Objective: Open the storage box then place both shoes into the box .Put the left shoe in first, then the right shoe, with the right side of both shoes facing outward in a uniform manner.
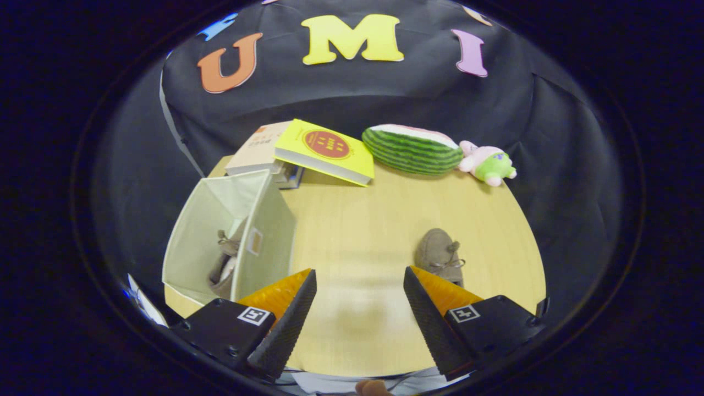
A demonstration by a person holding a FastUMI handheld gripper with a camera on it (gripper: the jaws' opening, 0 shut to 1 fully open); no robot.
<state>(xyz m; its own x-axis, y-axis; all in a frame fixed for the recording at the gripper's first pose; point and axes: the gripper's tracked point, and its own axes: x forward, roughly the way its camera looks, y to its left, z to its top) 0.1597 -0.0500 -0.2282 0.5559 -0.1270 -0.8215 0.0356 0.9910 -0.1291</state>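
Observation:
A pale fabric storage box [264, 242] stands open on the wooden table [357, 220], just beyond my left finger. One brown laced shoe [226, 258] stands inside it, leaning on the box wall. A second brown shoe [440, 254] lies on the table just beyond my right finger, its heel end hidden behind that finger. My gripper [360, 278] is open with only bare tabletop between the fingers, holding nothing.
At the table's far edge lie a stack of books topped by a yellow book [325, 149], a watermelon-slice plush [412, 148] and a small pink and green plush toy [488, 162]. Black cloth walls close in behind and to the sides.

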